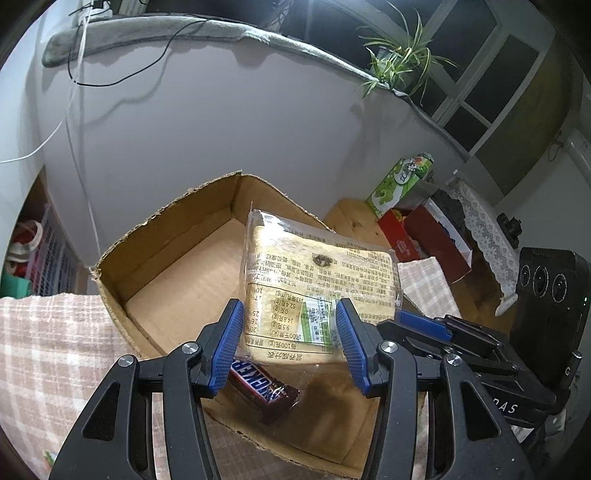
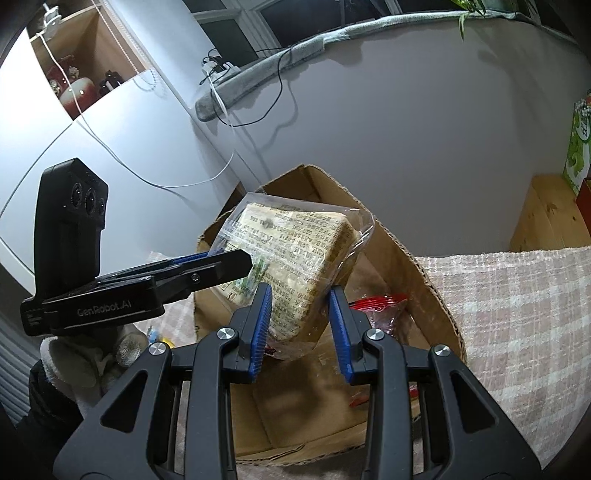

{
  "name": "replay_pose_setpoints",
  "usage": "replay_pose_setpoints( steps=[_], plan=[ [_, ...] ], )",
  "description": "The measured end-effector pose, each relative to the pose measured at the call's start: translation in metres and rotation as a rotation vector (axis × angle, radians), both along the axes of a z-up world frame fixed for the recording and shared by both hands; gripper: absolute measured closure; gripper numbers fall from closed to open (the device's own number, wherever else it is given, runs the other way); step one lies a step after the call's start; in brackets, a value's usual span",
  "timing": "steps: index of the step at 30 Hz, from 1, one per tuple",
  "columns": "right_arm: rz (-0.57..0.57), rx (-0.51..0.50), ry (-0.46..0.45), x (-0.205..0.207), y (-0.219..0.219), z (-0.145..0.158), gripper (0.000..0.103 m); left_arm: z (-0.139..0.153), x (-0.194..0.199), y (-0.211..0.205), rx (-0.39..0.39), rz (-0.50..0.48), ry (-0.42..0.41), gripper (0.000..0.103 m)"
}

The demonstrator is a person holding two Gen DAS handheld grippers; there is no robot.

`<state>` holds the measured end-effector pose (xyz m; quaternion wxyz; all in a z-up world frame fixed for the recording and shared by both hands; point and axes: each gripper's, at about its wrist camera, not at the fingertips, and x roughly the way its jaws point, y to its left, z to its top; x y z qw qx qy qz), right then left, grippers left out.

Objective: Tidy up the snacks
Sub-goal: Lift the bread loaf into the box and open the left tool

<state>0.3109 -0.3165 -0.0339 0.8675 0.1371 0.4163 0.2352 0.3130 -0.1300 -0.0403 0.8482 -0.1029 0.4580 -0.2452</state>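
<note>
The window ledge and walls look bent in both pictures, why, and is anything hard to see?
Left wrist view: fisheye lens bows the grey ledge and darkens the corners; the Snickers bar lies in shadow. Right wrist view: same bowing; the bread packet wrapper shows mild glare, print still sharp.
</note>
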Motion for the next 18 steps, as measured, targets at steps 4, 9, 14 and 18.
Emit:
replay_pose_setpoints(
  steps=[4,9,14,18],
  plan=[
    [-0.009,-0.007,0.0,0.0023,-0.0024,-0.0013,0.07,-0.0011,0.0004,-0.0016,0.005,-0.005,0.001,0.054],
    [-0.02,-0.026,0.006,0.0027,-0.0029,-0.0026,0.07,-0.0016,0.0004,-0.0018,0.022,0.004,-0.001,0.054],
    [-0.047,-0.043,0.007,0.0036,-0.0045,-0.0038,0.07,0.0036,-0.0028,-0.0022,0.026,0.001,-0.016,0.054],
    [-0.05,-0.06,-0.005,0.0007,-0.004,-0.0014,0.07,0.0062,-0.0071,-0.0015,0.026,-0.003,-0.023,0.054]
  ],
)
